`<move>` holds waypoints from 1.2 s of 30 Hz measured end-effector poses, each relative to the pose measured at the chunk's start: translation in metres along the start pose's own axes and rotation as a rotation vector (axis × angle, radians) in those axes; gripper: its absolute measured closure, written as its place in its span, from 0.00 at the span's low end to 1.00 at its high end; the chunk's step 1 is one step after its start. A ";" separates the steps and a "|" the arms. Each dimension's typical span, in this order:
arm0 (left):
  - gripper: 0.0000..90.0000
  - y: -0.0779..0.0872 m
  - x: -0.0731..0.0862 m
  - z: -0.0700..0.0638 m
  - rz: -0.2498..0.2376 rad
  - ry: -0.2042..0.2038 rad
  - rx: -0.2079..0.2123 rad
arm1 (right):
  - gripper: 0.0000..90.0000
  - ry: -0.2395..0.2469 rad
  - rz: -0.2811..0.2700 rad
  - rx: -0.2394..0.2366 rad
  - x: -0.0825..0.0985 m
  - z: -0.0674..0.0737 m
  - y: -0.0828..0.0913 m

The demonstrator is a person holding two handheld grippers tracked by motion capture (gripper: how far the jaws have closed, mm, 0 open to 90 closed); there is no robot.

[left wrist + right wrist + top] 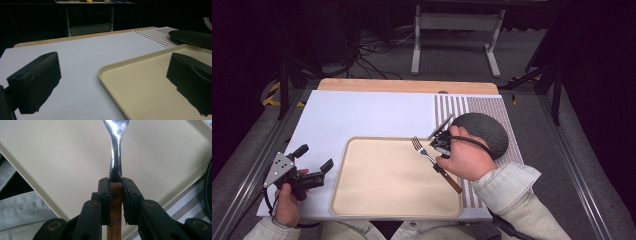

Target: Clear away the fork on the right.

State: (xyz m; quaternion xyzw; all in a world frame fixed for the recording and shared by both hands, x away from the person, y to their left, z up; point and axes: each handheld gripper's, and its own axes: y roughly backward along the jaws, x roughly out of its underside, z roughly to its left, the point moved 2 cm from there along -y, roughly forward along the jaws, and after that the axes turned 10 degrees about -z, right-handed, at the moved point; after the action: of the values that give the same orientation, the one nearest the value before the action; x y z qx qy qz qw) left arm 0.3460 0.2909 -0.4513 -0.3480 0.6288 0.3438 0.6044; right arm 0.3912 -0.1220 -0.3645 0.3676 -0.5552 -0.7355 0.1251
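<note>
Your left gripper [314, 172] sits at the near left corner of the white mat [362, 112], just off the left rim of the cream tray [343, 165], with your hand wrapped around its body and the grey three-cornered plate on top. Its jaws are spread wide with nothing between them; in the left gripper view the two black pads [37, 82] stand far apart, one over the white mat and the other over the tray's rounded corner. Moving right, the tray fills the near middle of the mat, and its floor is bare where it shows. Over the tray's right part you hold the fork [428, 155] in your right gripper [442, 145], tines pointing toward the far left and the wooden handle angling back toward you past the tray's right edge. In the right gripper view the jaws are pinched on the wooden handle [115, 205] right where it meets the steel neck, pads pressed against both sides. Just beyond your right hand, a dark round plate [484, 132] rests on the striped placemat [452, 107] at the table's right side.
</note>
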 end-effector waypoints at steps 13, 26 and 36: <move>0.00 0.000 0.000 0.000 -0.001 0.002 -0.001 | 0.86 -0.071 0.030 -0.017 0.000 0.003 -0.016; 0.00 0.000 0.000 0.000 -0.001 0.002 -0.001 | 0.86 -0.131 0.095 -0.003 0.005 0.000 -0.037; 0.00 0.000 0.000 0.000 -0.001 0.003 -0.002 | 0.86 -0.180 0.135 -0.009 0.009 -0.001 -0.047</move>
State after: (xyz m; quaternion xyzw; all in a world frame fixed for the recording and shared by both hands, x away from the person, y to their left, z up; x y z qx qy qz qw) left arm 0.3463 0.2913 -0.4513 -0.3494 0.6292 0.3435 0.6034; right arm 0.3961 -0.1112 -0.4113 0.2612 -0.5846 -0.7578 0.1256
